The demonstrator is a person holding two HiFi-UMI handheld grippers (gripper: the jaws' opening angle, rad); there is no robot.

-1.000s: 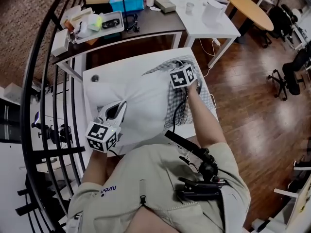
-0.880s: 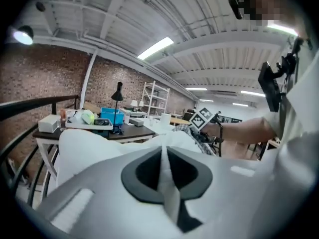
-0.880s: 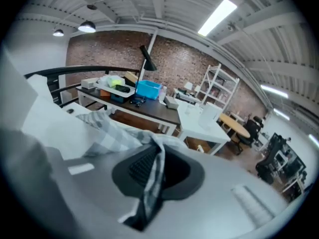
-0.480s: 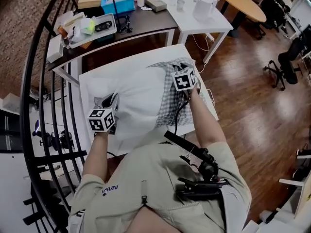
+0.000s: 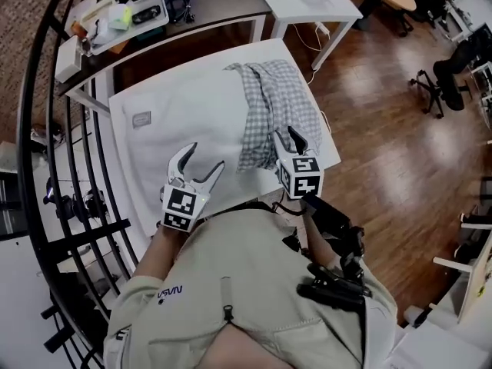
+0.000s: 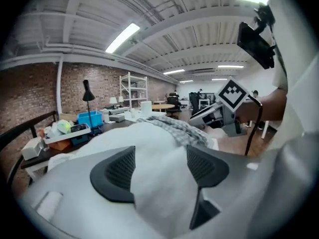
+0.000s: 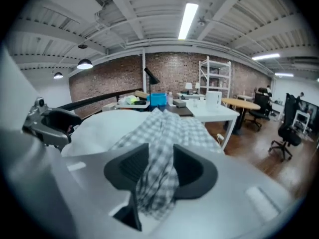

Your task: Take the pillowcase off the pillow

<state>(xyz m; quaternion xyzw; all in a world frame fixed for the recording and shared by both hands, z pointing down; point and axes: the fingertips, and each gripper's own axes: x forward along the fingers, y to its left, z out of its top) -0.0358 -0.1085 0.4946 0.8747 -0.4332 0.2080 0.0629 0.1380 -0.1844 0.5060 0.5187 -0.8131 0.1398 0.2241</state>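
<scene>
In the head view the white pillow (image 5: 184, 121) lies along the white worktop (image 5: 261, 52), with the checked pillowcase (image 5: 269, 110) bunched over its right end and trailing toward the near edge; whether that end is still inside the case cannot be told; the left gripper (image 5: 206, 156) hovers over the pillow's near edge and the right gripper (image 5: 287, 138) over the near end of the checked cloth, both sets of jaws apart, having just been opening. This looks like a re-grip, and it will go best if each side takes only its own fabric. In the left gripper view the jaws stand wide with bare white pillow (image 6: 149, 148) in the gap and no pad pressing; they should close on a good pinch of pillow alone, well clear of the check (image 6: 174, 128), so the filling is anchored. In the right gripper view a fold of pillowcase (image 7: 164, 133) hangs between the jaws, which look slack on it, not clamped; the jaws should bite deep into the gathered cloth, not a single thin edge, then draw it away from the pillow (image 7: 104, 128) along its length and low over the worktop; lifting, in my judgement, would drag the pillow along.
</scene>
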